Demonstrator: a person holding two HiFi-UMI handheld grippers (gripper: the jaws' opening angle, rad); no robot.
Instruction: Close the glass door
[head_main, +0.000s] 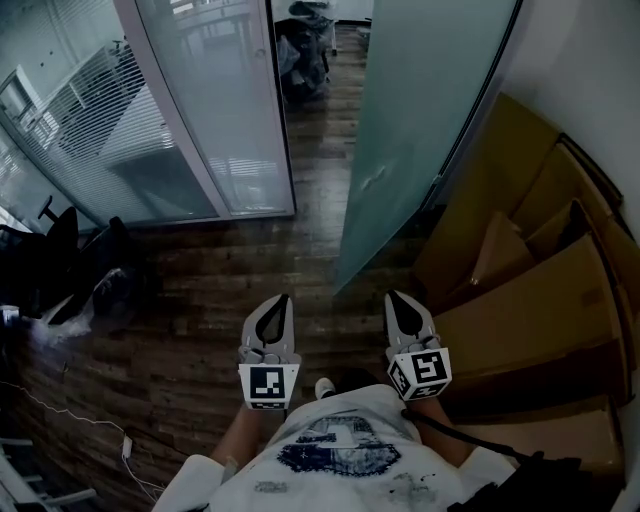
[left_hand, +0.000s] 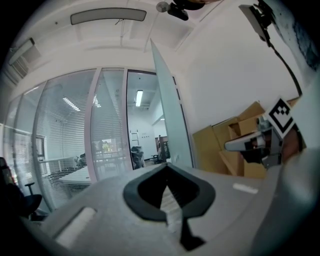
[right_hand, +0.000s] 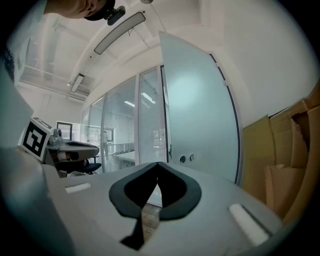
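Both left gripper (head_main: 279, 300) and right gripper (head_main: 396, 299) sit closed, empty, facing the open glass door (head_main: 420, 130).

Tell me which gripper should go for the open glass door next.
Probably the right. The right gripper sits directly in front of the glass door, and the panel fills its view; the left gripper faces the doorway instead. Both are shut, holding nothing.
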